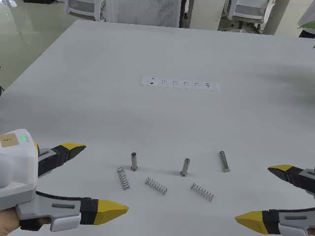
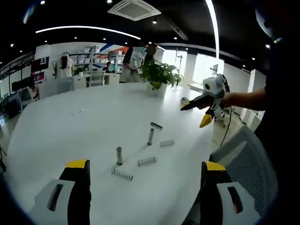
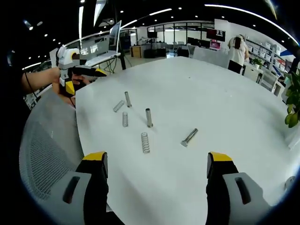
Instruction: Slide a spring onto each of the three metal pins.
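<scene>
Yellow-tipped left tool and right tool (both wide, empty), inward toward the springs

White flat table layout: three silver cylindrical metal pins in a row near the front edge. The left pin and middle pin stand upright, the right pin lies flat. Three silver wire coil springs lie just in front of them:
- left spring by the left pin
- middle spring between the left and middle pins
- right spring between the middle and right pins

White plastic power strip lies well behind. Left hand-held gripper sits front-left, right hand-held gripper front-right, both apart from the parts.
</scene>
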The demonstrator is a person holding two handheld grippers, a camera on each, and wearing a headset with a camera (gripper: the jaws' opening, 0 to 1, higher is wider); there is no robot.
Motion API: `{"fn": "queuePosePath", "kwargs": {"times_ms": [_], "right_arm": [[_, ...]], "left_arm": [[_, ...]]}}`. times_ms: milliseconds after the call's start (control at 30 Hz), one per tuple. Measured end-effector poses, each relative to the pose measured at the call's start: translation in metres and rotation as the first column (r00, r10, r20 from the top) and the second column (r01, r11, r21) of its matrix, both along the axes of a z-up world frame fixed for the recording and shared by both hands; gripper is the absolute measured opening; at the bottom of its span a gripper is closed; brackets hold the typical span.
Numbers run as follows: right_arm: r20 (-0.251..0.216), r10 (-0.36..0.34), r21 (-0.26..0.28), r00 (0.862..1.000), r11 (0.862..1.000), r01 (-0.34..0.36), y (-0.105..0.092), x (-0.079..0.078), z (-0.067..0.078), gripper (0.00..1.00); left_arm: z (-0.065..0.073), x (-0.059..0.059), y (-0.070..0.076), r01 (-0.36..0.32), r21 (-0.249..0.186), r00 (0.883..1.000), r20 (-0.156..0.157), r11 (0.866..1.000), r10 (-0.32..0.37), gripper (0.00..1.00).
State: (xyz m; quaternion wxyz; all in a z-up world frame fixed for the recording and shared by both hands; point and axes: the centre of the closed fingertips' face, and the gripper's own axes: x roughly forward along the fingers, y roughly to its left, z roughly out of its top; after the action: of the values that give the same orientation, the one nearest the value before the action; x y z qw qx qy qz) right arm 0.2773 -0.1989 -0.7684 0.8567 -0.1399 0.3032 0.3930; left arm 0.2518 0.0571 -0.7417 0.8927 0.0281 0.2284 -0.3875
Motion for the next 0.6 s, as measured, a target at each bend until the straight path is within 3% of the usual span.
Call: {"fn": "queuePosePath", "kwargs": {"times_ms": [600], "right_arm": [[-0.02, -0.009, 0.008, 1.0, 1.0, 0.009, -0.0018, -0.0009, -0.0039, 0.98]], "left_arm": [[0.0013, -0.0006, 0.0017, -0.004, -0.003, 1.0, 0.001, 1.0, 0.004, 0.98]]}}
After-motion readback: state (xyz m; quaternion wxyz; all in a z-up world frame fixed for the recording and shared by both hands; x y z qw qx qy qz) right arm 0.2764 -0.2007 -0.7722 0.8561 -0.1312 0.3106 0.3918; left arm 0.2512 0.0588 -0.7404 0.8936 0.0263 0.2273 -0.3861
